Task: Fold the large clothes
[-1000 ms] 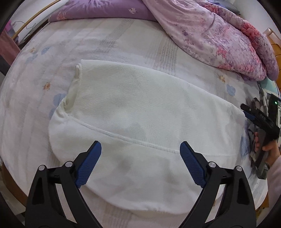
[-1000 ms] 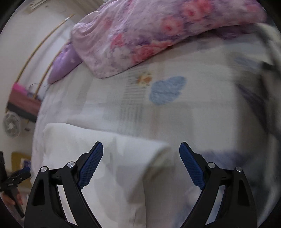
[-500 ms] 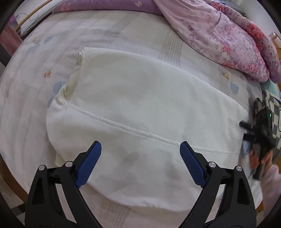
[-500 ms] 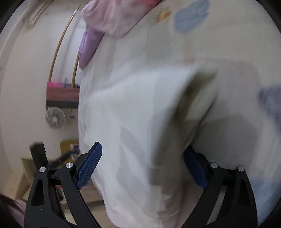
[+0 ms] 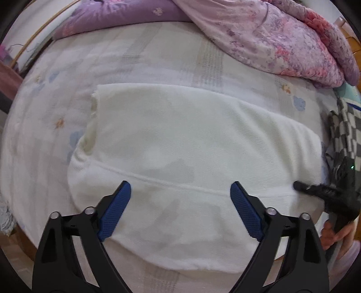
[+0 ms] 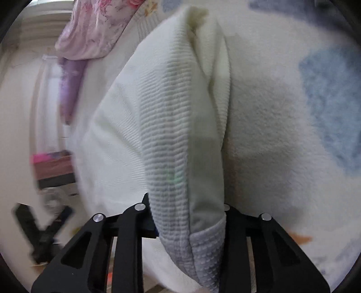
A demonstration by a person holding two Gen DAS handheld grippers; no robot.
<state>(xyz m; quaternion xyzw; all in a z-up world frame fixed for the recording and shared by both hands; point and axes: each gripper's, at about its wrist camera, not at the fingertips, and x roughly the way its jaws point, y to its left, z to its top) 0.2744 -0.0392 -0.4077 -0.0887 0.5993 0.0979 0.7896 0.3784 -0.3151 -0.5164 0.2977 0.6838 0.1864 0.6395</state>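
Note:
A white ribbed garment (image 5: 180, 144) lies folded and flat on the bed. My left gripper (image 5: 180, 207) hangs open above its near hem, empty. My right gripper (image 6: 187, 216) is shut on the garment's right edge (image 6: 180, 139), which bunches thick between the jaws and hides the pads. In the left wrist view the right gripper (image 5: 325, 193) shows at the garment's right side, held by a hand.
The bed sheet (image 5: 45, 126) is pale with small blue prints. A pink floral quilt (image 5: 282, 38) and a purple pillow (image 5: 117, 18) lie at the far side. A checkered cloth (image 5: 345, 135) sits at the right edge. The bed's near edge drops off below.
My right gripper moved onto the garment's right edge and shut on it. My left gripper stayed open, shifting slightly over the near hem.

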